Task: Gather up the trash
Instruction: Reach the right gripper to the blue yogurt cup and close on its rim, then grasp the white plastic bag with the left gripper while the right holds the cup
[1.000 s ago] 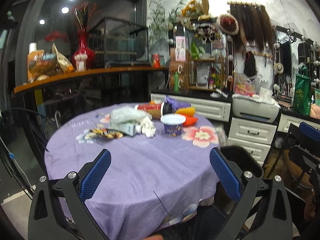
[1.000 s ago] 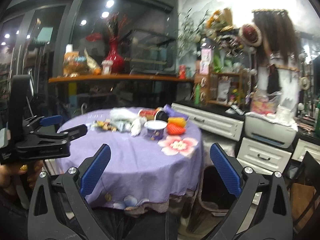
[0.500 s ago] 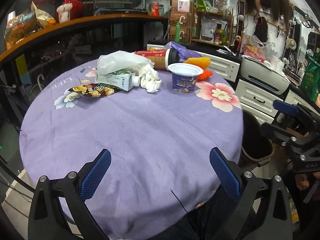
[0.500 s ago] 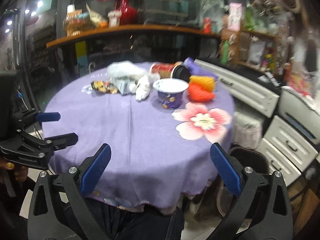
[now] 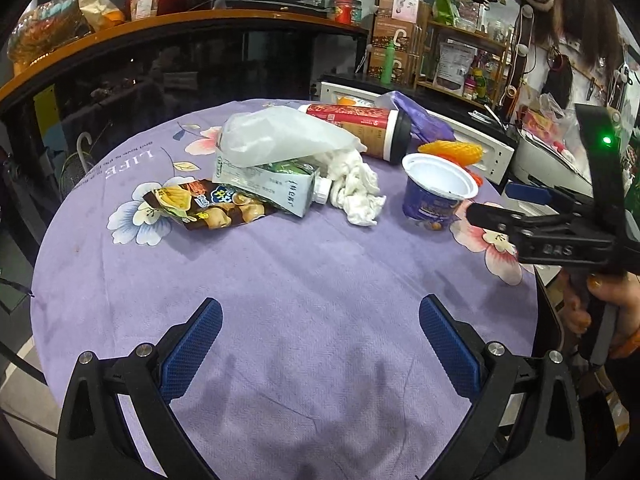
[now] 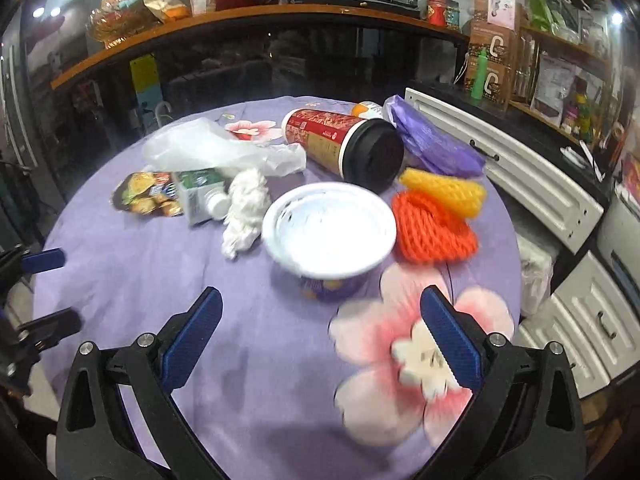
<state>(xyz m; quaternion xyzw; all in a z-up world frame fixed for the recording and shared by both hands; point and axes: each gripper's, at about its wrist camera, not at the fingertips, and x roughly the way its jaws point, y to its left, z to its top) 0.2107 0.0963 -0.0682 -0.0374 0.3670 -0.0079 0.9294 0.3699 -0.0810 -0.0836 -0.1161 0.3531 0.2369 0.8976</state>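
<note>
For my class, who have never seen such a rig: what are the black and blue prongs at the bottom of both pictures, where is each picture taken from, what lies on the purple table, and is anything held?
There is no robot. A person holds a pair of hand-operated tongs in each hand, each carrying a wide-angle camera that looks along its fingers. One picture comes from the left tongs, the other from the right tongs. Each view also catches the other tongs at its edge.

On the table lies trash: a yoghurt cup, a tipped paper cup, a milk carton, tissue, a snack wrapper, a plastic bag and orange netting.

Both tongs are open and hold nothing.
</note>
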